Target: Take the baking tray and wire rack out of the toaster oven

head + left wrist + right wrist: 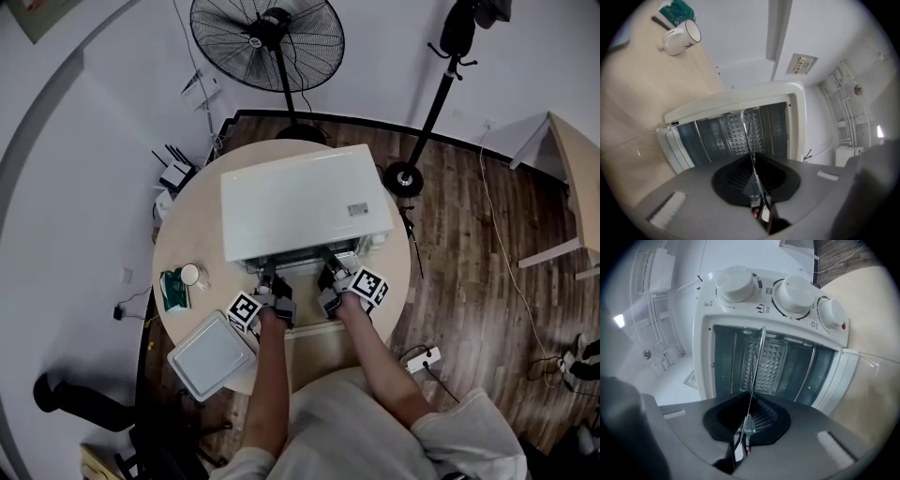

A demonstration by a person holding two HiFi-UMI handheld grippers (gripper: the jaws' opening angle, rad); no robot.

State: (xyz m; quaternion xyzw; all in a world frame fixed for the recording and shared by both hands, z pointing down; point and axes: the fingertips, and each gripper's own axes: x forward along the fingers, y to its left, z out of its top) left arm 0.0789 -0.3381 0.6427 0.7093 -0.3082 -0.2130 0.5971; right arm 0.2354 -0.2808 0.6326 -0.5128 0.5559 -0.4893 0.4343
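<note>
While the pale rectangular metal baking tray [211,354] lies at the near left edge of the round beige wooden table [187,234], a white mug [190,274] and a green packet [173,289] stand behind it. To the right of them, the left gripper [270,279] has its jaws closed narrowly on the front edge of the thin silver wire rack [759,357]. This rack reaches from the jaws into the open front of the white box-shaped toaster oven [300,202]. Further right, the right gripper [330,272] pinches the same edge, jaws almost together.
</note>
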